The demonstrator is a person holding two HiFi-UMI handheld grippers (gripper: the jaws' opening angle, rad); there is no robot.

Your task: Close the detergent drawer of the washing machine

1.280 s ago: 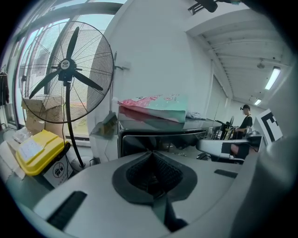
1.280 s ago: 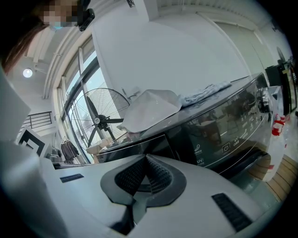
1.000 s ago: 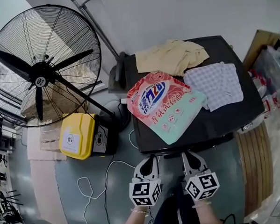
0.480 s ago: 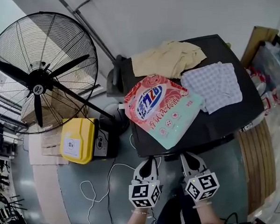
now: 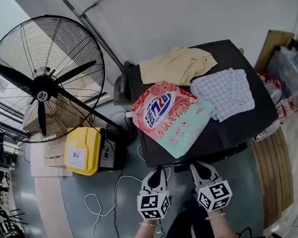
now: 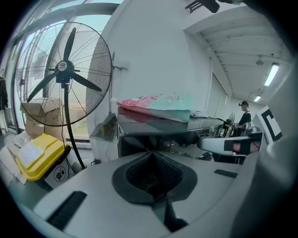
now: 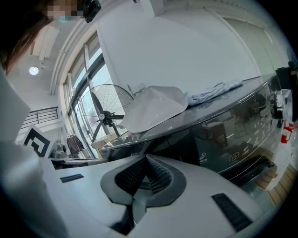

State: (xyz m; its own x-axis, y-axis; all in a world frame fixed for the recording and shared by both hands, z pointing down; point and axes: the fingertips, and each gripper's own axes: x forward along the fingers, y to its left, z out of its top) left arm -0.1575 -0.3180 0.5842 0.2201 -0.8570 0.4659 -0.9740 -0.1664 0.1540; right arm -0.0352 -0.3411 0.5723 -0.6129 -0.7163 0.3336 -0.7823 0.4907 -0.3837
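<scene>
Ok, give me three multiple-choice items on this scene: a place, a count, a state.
1. Where does the pink and teal detergent pouch lie? A in a sink; B on top of the black washing machine; C in a basket.
2. How many cloths lie on that top? A one; B four; C two.
3. How do the jaws of the left gripper stand? A together, empty; B wide apart; C shut on the pouch.
Key: 1 B, it lies flat on the top; 2 C, a beige cloth and a checked cloth; 3 A, the pads meet with nothing between.
</scene>
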